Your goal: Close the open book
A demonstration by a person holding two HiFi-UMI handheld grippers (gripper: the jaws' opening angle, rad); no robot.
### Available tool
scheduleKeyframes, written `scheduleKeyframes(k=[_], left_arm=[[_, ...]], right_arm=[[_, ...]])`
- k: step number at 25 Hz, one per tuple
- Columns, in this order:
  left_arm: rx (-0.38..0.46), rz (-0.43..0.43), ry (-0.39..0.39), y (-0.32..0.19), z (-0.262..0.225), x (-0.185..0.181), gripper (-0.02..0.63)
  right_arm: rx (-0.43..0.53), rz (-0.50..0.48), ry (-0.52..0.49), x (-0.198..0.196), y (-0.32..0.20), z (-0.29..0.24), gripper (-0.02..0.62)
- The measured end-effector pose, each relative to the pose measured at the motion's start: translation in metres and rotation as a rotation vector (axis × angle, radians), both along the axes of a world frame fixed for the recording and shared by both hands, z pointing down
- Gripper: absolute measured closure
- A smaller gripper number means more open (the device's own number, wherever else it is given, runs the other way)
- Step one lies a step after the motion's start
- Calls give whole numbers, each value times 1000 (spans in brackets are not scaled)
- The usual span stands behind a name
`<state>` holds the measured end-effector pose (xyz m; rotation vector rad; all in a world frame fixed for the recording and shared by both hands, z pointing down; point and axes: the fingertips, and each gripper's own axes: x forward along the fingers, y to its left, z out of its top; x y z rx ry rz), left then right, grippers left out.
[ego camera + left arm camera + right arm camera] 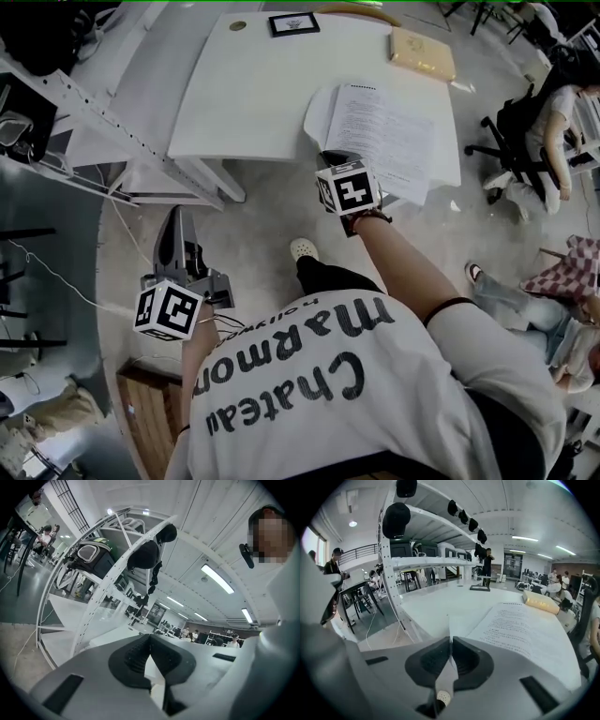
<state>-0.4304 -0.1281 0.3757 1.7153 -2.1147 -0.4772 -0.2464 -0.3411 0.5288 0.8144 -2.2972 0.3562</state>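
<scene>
At the near edge of the white desk (253, 84), the open white printed book (384, 131) is laid rightward of the right tongs (450, 641), spine running away; its left leaf (321, 117) is clamped by them. Left tongs (150, 637), closed and empty, are held well off the desk.

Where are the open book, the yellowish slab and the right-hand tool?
open book (384, 131), head view, middle of the printed page.
yellowish slab (422, 52), head view, centre of its top.
right gripper (450, 641), right gripper view, between its tips, shut on the open book.
</scene>
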Motion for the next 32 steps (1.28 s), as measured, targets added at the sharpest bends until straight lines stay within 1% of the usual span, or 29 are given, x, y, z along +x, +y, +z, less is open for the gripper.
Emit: scheduleKeyframes(k=[6, 14, 20, 32], left_arm=[[31, 53, -18, -9, -11, 12, 583], [46, 96, -25, -9, -18, 36, 583], [52, 108, -41, -6, -22, 46, 583], [52, 127, -53, 1, -25, 68, 583]], right_arm=[[11, 60, -57, 19, 0, -19, 555], [27, 93, -75, 48, 6, -30, 555], [36, 116, -92, 64, 9, -32, 555], [51, 173, -95, 106, 12, -30, 555]])
